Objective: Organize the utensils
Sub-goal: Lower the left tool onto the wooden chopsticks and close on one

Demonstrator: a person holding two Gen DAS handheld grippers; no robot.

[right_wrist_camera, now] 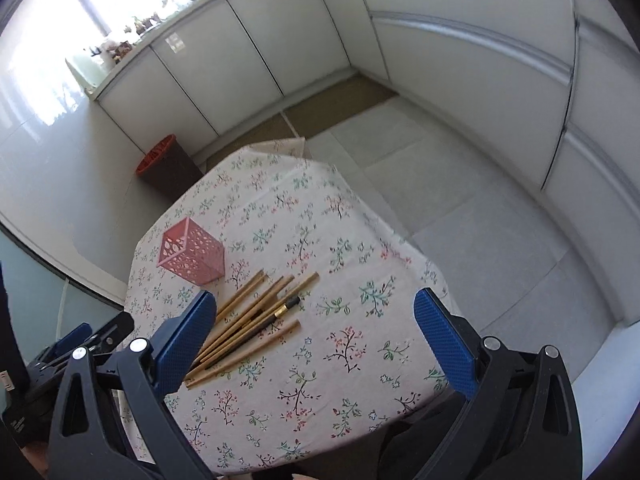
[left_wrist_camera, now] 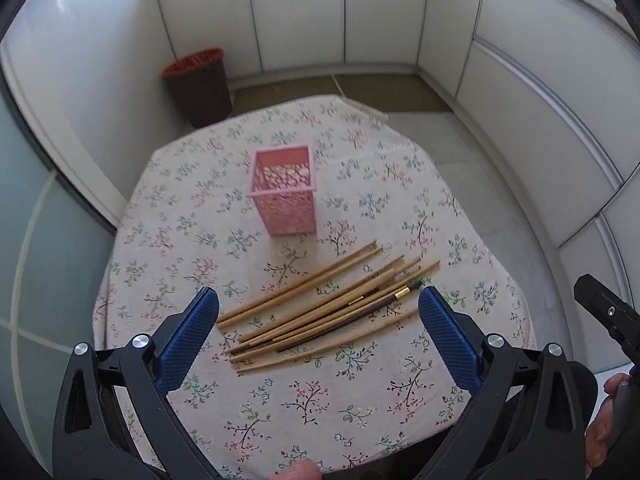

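Here, both grippers hover with jaws apart over the floral tablecloth (left_wrist_camera: 192, 216).
Loose wooden chopsticks (left_wrist_camera: 320, 300) lie at 5 o'clock from the pink perforated plastic holder (left_wrist_camera: 286, 196); left gripper (left_wrist_camera: 318, 312), right gripper (right_wrist_camera: 316, 312).

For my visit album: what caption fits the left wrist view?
Open left hand-held gripper poised above loose chopsticks beside an empty pink holder on a floral tablecloth.

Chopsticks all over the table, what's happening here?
A person holds a gripper in each hand above a floral-clothed table. The left gripper and right gripper are both open and empty. A loose pile of chopsticks lies on the cloth, just in front of an upright pink holder. Nothing has been picked up yet.
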